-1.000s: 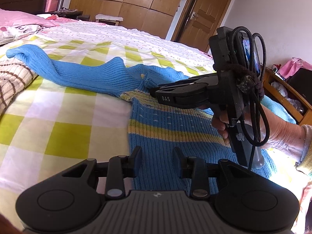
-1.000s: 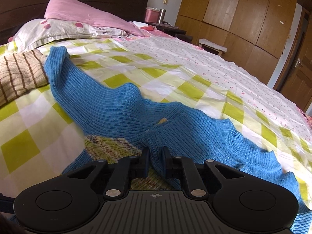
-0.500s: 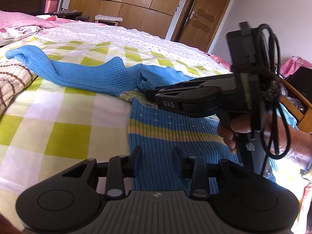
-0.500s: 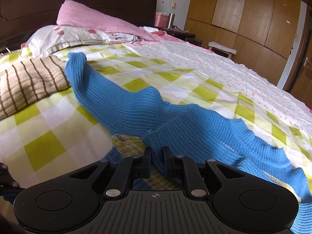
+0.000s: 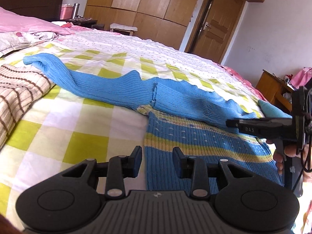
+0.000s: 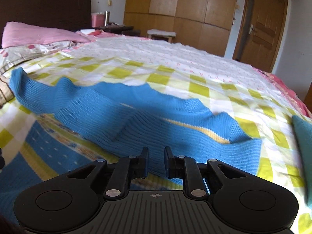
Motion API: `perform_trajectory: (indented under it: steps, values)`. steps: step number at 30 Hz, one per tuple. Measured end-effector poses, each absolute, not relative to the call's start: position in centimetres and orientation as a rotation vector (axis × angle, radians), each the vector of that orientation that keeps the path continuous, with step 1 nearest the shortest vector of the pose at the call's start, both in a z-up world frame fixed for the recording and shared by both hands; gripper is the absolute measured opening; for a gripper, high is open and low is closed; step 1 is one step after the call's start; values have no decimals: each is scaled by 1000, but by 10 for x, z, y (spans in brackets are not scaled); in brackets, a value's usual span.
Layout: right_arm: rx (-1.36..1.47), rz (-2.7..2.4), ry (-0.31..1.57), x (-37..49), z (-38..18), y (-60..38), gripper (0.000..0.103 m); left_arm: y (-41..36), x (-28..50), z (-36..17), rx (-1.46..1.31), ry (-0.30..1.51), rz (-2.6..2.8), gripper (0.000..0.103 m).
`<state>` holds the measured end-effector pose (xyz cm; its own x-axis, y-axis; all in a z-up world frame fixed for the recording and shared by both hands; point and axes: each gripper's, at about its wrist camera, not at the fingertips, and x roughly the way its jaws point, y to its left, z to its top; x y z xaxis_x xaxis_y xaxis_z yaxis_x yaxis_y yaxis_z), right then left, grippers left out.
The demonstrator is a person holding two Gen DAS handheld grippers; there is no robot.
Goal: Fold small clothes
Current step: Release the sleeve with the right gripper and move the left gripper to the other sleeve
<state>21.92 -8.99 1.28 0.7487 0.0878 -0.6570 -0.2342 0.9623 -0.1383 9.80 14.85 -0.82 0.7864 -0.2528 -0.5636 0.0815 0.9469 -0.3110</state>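
A small blue knit sweater (image 5: 195,142) with yellow stripes lies on the checked bedsheet (image 5: 64,128). One long sleeve (image 5: 93,85) stretches to the left. My left gripper (image 5: 157,156) is open and empty, low over the sweater's left edge. My right gripper (image 6: 156,156) has its jaws slightly apart with a fold of blue knit (image 6: 156,128) between and just beyond them; it also shows at the right of the left wrist view (image 5: 232,123), at the sweater's upper right part.
A brown-striped beige garment (image 5: 17,93) lies at the left by the sleeve end. Pink pillows (image 6: 39,35) sit at the head of the bed. A teal cloth (image 6: 304,136) lies at the right. Wooden wardrobes and a door stand behind.
My right gripper has swung to the right across the sweater, and its jaws have opened a little. The collar area now lies folded over the body. My left gripper has stayed put.
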Motion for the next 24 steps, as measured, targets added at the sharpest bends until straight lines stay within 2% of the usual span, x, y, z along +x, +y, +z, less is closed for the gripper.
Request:
perform_trajectory:
  steps: [7, 16, 20, 22, 24]
  values:
    - [-137, 250, 651, 192, 25, -103, 19, 189, 124, 14, -293, 593, 24, 40]
    - [-90, 326, 581, 146, 39, -123, 19, 251, 207, 43, -357, 578, 307, 41]
    - [-21, 359, 615, 148, 36, -131, 19, 262, 239, 41, -369, 611, 395, 46]
    - [-5, 376, 621, 150, 37, -133, 19, 261, 252, 37, -364, 636, 434, 52]
    - [12, 391, 619, 150, 38, -134, 19, 259, 261, 31, -358, 653, 471, 52]
